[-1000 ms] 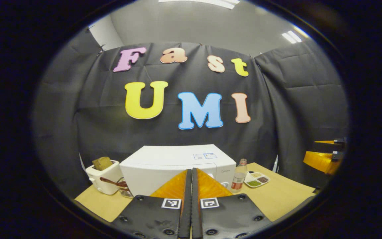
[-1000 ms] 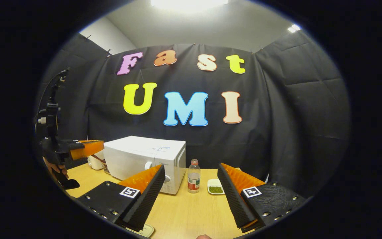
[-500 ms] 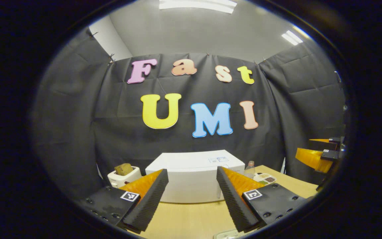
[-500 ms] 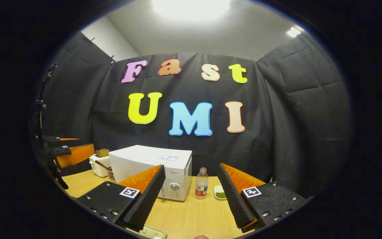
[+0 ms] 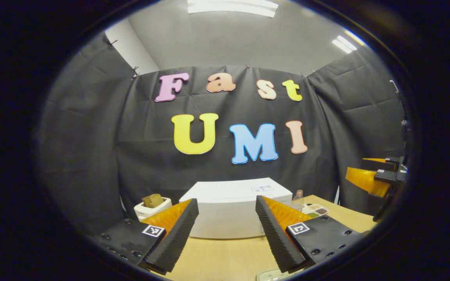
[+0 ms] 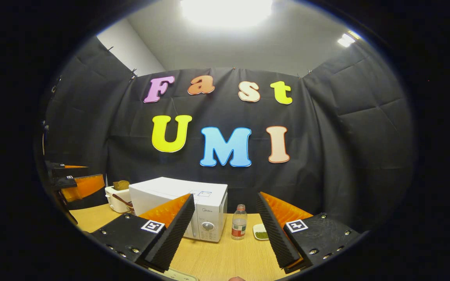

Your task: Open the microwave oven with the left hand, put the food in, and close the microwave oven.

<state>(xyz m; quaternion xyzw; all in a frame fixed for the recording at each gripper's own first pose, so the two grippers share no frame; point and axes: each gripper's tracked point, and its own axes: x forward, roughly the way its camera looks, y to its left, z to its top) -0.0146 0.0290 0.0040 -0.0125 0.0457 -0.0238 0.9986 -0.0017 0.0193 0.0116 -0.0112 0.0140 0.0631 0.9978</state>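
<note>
Black booth walls, wood table (image 6: 225, 257). Microwave (image 6: 178, 203) sits mid-table, door shut, looks stiff and heavy, so it shouldn't slide. I'd grab the door by the edge next to the dial. Toaster (image 5: 152, 207) is left of it, bottle (image 6: 239, 222) right. Both grippers, left (image 5: 225, 230) and right (image 6: 225, 230), gape wide, holding nothing.

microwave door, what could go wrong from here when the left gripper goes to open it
1. The bottle stands close beside the microwave on its control-panel side, so a wide reach might tip it.
2. The toaster and a utensil jar crowd the other side, which may hamper the door's swing.
3. The left gripper is open and well short of the closed door, so a hurried approach could miss the handle.
</note>
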